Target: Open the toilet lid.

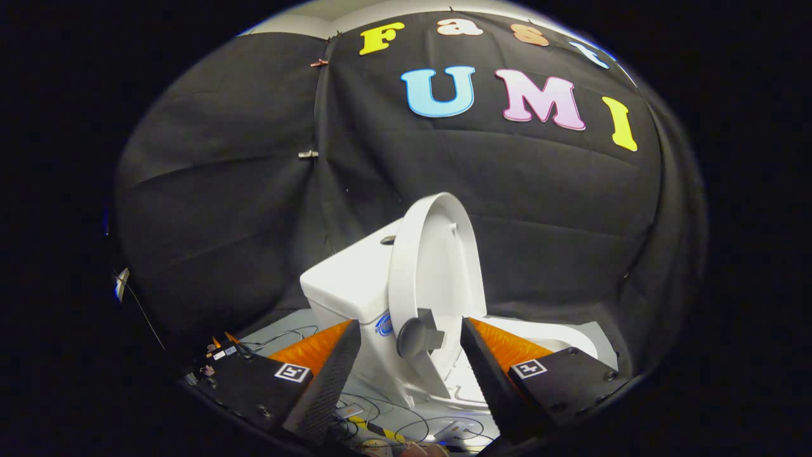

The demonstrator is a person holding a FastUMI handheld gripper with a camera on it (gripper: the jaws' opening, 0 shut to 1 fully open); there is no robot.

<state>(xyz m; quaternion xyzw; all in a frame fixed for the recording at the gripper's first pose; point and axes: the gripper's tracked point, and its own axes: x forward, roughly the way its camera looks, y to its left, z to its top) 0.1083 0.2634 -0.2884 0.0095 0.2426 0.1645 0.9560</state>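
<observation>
Both fingers (330,374) of the gripper (409,374) sit lowest and closest, spread wide with a clear gap between them, pressing on nothing. In that gap, just ahead of the tips, is a dark round knob (415,336) fixed low on the toilet lid (438,266). The knob looks free of both fingers, though the fisheye bend makes it hard to say how near the right one comes.

The lid itself stands raised, close to upright, its inner face turned toward the right, with the white tank (349,279) behind and to its left. Beyond the right finger the seat and bowl (558,336) lie uncovered. To my eye the opening is nearly or fully done.

What could go wrong: I cannot tell whether the lid leans back against the tank or only balances on its hinge. If it is short of its rest point, it could swing down onto the seat now that nothing holds it. A careless pull-back could also catch the knob with a finger and drag the lid forward.

Loose cables (393,412) trail across the pale floor (285,330) under the fingers, and a small cluster of electronics (219,352) sits by the left finger. Neither blocks the lid, but a low retreat might snag the wires.
</observation>
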